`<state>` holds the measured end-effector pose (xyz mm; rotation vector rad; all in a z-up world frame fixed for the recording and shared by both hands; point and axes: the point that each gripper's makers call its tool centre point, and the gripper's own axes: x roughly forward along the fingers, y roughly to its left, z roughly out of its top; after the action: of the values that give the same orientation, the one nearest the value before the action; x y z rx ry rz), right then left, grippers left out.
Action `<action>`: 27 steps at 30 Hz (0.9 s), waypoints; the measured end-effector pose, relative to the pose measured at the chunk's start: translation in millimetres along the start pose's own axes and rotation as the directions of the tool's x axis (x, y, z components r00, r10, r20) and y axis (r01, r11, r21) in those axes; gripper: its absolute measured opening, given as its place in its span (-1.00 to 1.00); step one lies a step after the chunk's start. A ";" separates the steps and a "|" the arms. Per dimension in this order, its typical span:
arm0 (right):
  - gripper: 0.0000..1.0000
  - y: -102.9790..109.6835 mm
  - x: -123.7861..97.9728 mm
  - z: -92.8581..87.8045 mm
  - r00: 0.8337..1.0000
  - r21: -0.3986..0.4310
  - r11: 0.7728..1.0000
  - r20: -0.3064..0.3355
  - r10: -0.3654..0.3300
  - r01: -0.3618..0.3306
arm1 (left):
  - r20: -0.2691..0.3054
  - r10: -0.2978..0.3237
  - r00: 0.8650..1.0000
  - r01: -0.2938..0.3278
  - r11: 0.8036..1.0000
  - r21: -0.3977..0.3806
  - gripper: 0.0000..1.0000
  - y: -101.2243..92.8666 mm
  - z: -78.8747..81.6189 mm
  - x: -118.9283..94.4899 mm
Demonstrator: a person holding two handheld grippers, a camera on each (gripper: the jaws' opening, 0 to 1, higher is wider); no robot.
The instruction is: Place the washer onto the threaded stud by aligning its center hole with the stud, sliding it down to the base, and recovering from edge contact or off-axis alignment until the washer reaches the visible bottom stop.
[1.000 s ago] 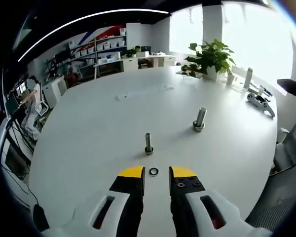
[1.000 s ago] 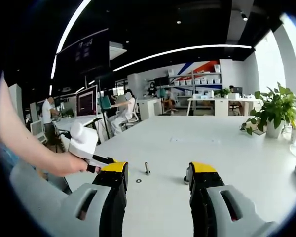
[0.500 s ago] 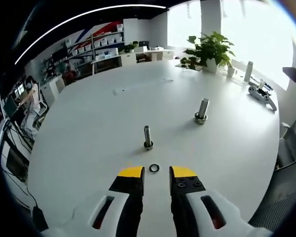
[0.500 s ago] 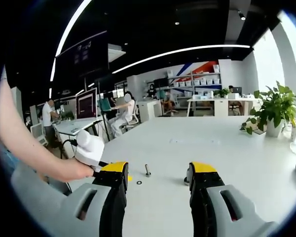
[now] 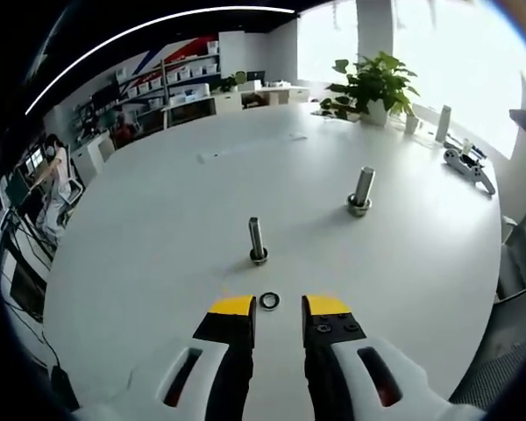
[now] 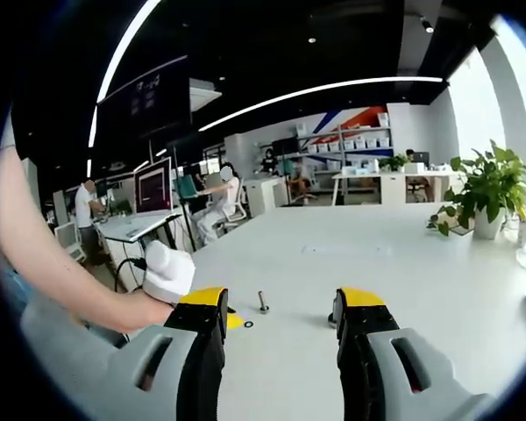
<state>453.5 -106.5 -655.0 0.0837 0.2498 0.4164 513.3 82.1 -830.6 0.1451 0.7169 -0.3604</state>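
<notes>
Two studs stand upright on the white bench (image 5: pixel 158 228), and the washer (image 5: pixel 268 301) lies flat just before the nearer threaded stud (image 5: pixel 256 239), right at the tips of the left claw (image 5: pixel 279 305), parted and empty; right claw (image 6: pixel 280 303) gapes wide, empty too.

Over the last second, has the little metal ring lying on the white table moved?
No. The small metal washer lies just short of the nearer upright threaded stud, flat on the white table, as before. The left hand-held gripper has crept closer to it.

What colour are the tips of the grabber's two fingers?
Yellow, on black fingers. The left gripper view shows them best, either side of the washer.
</notes>
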 end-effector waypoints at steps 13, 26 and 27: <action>0.03 -3.8 -0.1 -0.9 1.000 0.016 1.000 -0.002 -0.009 0.009 | -0.037 0.024 0.999 -0.025 1.000 -0.017 -0.63 5.0 -14.9 10.2; 0.03 0.0 1.5 -2.7 1.000 0.007 1.000 -0.006 0.003 -0.003 | -0.066 0.016 0.998 -0.018 0.999 -0.029 -0.63 4.8 -26.9 18.4; 0.03 -0.2 1.4 -2.8 1.000 0.008 1.000 -0.007 0.004 -0.004 | -0.067 0.016 0.998 -0.017 1.000 -0.023 -0.63 4.6 -27.2 18.7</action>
<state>454.1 -106.0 -658.0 0.0905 0.2579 0.4193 511.2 88.1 -863.3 0.1410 0.7854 -0.3323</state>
